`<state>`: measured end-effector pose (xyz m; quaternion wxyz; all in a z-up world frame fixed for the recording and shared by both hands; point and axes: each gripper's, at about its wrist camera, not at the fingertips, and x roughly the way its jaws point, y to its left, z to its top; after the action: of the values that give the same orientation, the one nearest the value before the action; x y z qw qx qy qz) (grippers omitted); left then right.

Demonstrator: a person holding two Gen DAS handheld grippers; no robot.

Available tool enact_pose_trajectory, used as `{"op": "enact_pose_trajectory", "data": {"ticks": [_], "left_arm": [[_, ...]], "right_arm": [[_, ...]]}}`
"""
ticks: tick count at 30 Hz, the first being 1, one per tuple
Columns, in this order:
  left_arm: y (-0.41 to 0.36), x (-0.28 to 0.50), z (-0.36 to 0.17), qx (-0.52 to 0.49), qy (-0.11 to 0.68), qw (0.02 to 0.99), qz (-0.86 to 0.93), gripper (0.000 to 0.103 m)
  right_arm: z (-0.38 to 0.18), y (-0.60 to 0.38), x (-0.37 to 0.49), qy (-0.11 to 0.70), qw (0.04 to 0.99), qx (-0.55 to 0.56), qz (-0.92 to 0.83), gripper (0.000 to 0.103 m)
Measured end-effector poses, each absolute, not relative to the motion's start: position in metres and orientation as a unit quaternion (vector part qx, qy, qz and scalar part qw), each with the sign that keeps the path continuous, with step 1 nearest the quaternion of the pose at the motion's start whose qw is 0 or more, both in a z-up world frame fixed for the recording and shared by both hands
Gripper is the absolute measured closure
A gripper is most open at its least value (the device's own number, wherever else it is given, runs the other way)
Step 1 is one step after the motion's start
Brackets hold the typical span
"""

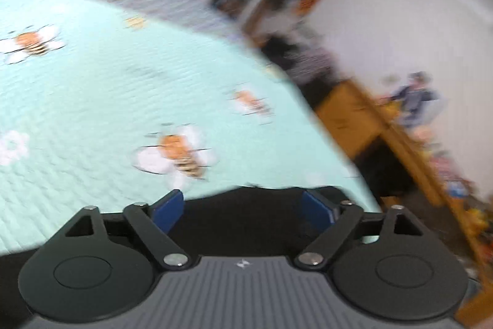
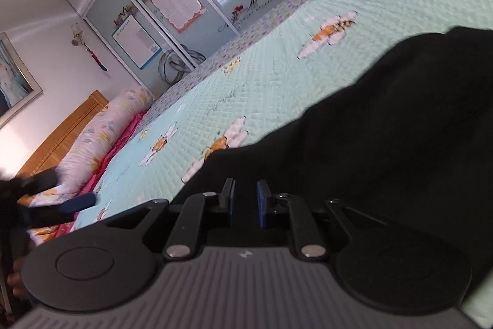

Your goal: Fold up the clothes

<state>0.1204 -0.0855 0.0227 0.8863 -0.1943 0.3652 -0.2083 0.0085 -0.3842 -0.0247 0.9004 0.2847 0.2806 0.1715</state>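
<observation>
My left gripper (image 1: pixel 243 210) has its jaws spread wide, its two blue pads (image 1: pixel 168 213) well apart over the near edge of a black garment (image 1: pixel 240 224); I see nothing pinched between them. The left wrist view is motion-blurred, so I cannot tell whether the pads touch the cloth.

My right gripper (image 2: pixel 246 202) has its jaws drawn close, with only a narrow gap between them. Black cloth lies under and beyond the fingers (image 2: pixel 263 201), but I cannot tell whether any is caught in the gap.

The one black garment (image 2: pixel 385 128) lies on the mint-green quilted bedspread (image 2: pixel 277 76). In the right wrist view its long axis runs from the gripper away toward the upper right; its outline is too dark for me to tell collar from hem.

On the bedspread, I count three clear bee motifs in the left wrist view, for example (image 1: pixel 177 153), plus one white flower (image 1: pixel 12 145).

At the left edge of the right wrist view, the other gripper's blue-tipped finger (image 2: pixel 77 204) shows above a rolled floral bolster (image 2: pixel 101 131).

Three pink-framed sheets hang on the wardrobe doors (image 2: pixel 185 30); their text is too small to read. The word "LOVE" (image 2: pixel 123 13) is legible, along with a script decal I can't read.
</observation>
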Motion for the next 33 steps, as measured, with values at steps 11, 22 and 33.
{"op": "enact_pose_trajectory", "data": {"ticks": [11,22,33], "left_arm": [[-0.112,0.191,-0.008,-0.173,0.430,0.861,-0.211,0.015],[-0.101,0.226,-0.027,-0.253,0.483,0.767,-0.338,0.015],[-0.128,0.262,-0.060,-0.238,0.558,0.644,-0.466,0.015]], "right_arm": [[-0.043,-0.386,-0.019,0.336,0.906,0.199,0.162,0.059],[-0.028,-0.389,0.035,0.289,0.869,0.290,0.276,0.055],[-0.065,-0.388,0.035,0.302,0.837,0.346,0.299,0.053]]}}
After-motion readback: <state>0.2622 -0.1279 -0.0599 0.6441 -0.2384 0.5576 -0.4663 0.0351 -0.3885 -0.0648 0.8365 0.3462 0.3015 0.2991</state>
